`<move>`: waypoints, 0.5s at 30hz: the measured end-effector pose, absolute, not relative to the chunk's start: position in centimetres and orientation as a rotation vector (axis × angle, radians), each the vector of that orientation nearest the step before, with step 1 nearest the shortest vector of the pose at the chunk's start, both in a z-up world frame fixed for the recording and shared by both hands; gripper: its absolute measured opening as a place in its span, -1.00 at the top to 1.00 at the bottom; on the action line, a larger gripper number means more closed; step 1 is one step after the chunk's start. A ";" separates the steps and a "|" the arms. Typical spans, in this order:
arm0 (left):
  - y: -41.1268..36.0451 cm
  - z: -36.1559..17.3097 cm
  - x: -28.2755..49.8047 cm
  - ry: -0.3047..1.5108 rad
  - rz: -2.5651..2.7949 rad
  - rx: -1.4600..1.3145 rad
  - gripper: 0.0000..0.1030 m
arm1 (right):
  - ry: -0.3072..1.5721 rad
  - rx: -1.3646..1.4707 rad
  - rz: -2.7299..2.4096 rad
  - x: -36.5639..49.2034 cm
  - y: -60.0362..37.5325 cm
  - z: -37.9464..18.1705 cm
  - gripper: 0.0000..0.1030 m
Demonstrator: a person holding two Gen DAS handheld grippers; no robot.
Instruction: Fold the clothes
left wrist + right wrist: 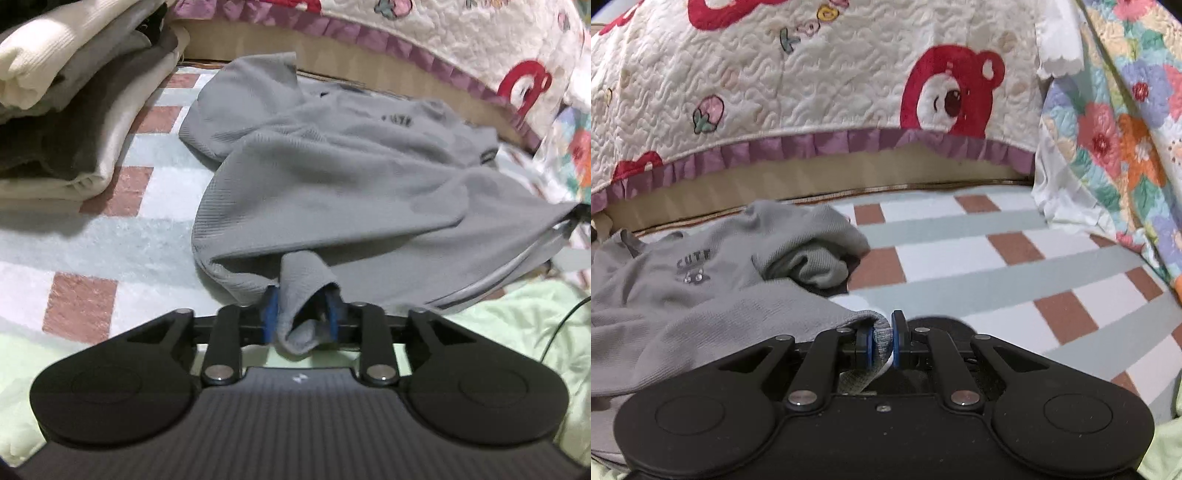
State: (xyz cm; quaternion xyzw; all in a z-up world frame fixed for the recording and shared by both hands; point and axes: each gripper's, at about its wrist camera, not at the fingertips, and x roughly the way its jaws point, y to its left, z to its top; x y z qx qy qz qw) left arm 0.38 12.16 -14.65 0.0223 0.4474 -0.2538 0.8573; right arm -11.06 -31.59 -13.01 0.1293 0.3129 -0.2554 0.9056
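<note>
A grey ribbed sweater [332, 177] lies crumpled on the checked blanket [81, 302], its near hem lifted. My left gripper [302, 314] is shut on a bunch of that hem, which hangs down between the blue pads [271, 314]. In the right wrist view the same grey sweater [701, 295] spreads to the left, small dark lettering on its chest. My right gripper [883, 338] is shut on another edge of the sweater, the cloth pinched between its blue pads [897, 338]. The hem stretches taut toward the far right of the left wrist view.
A stack of folded clothes [62, 110] in cream and grey sits at the left. A quilt with red bears [812, 92] hangs along the back, above a tan edge. A floral quilt [1126, 147] stands at the right. Pale green fabric [517, 325] lies nearest me.
</note>
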 end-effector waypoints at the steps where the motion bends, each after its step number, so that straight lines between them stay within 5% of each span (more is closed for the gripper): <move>1: 11.7 -15.1 0.4 0.942 -0.521 0.084 0.18 | 0.651 0.279 -0.524 -11.2 -31.7 -13.3 0.77; 2: 11.2 -15.6 0.5 0.952 -0.506 0.116 0.00 | 0.656 0.290 -0.521 -11.2 -31.8 -13.6 0.75; 4: 10.4 -16.5 0.7 0.966 -0.491 0.135 0.02 | 0.665 0.314 -0.514 -11.4 -32.0 -14.2 0.69; 7: 9.9 -16.9 0.9 0.923 -0.463 0.175 0.90 | 0.684 0.351 -0.493 -11.7 -32.4 -15.4 0.66; 15: 12.3 -9.9 1.6 0.645 -0.298 0.169 0.90 | 0.634 0.485 -0.407 -12.0 -34.4 -15.8 0.81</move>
